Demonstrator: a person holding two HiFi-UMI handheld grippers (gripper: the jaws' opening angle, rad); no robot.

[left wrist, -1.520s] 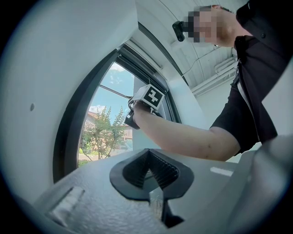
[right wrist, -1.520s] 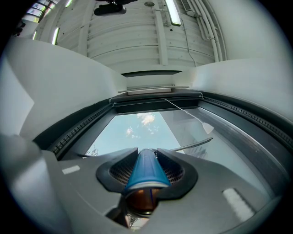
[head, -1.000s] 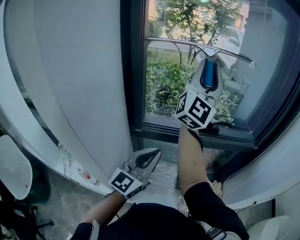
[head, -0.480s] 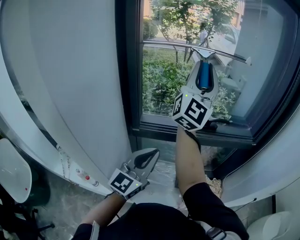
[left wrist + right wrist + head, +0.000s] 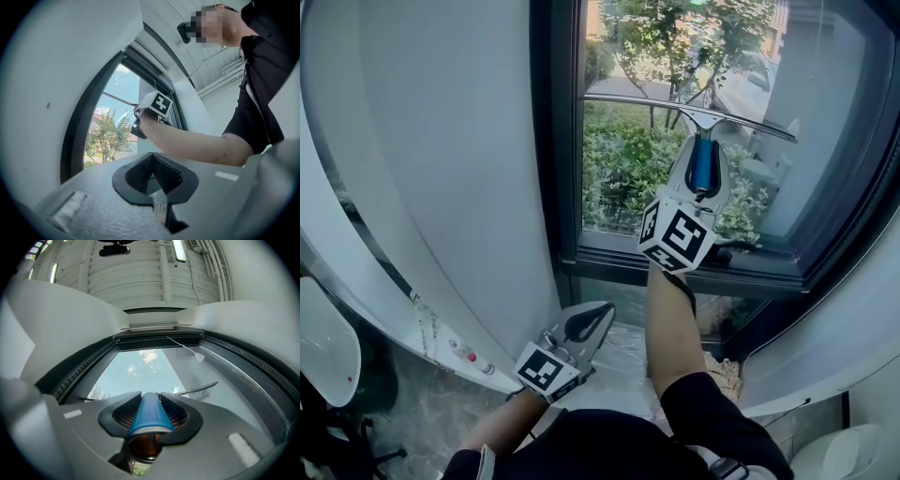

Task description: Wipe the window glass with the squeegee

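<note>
The right gripper [image 5: 150,417] has its jaws clamped on the blue handle [image 5: 148,414] of the squeegee [image 5: 701,150], which stands up the window from the raised arm. Its blade [image 5: 689,111] lies across the upper part of the glass [image 5: 623,173], slanting a little, with its left end close to the dark frame [image 5: 567,150]. It looks to be touching the pane, though contact along its whole length cannot be confirmed. The left gripper [image 5: 152,177] has its jaws together with nothing between them. It hangs low beside the wall [image 5: 441,141], well apart from the window. To wipe well, the blade should probably be pressed evenly so both ends bear on the glass. It should then be drawn down in one steady stroke to the lower frame, with the left end running along the frame so that no strip is missed. No brand or writing can be read. The cube [image 5: 675,234] on each gripper bears only black-and-white square markers.
</note>
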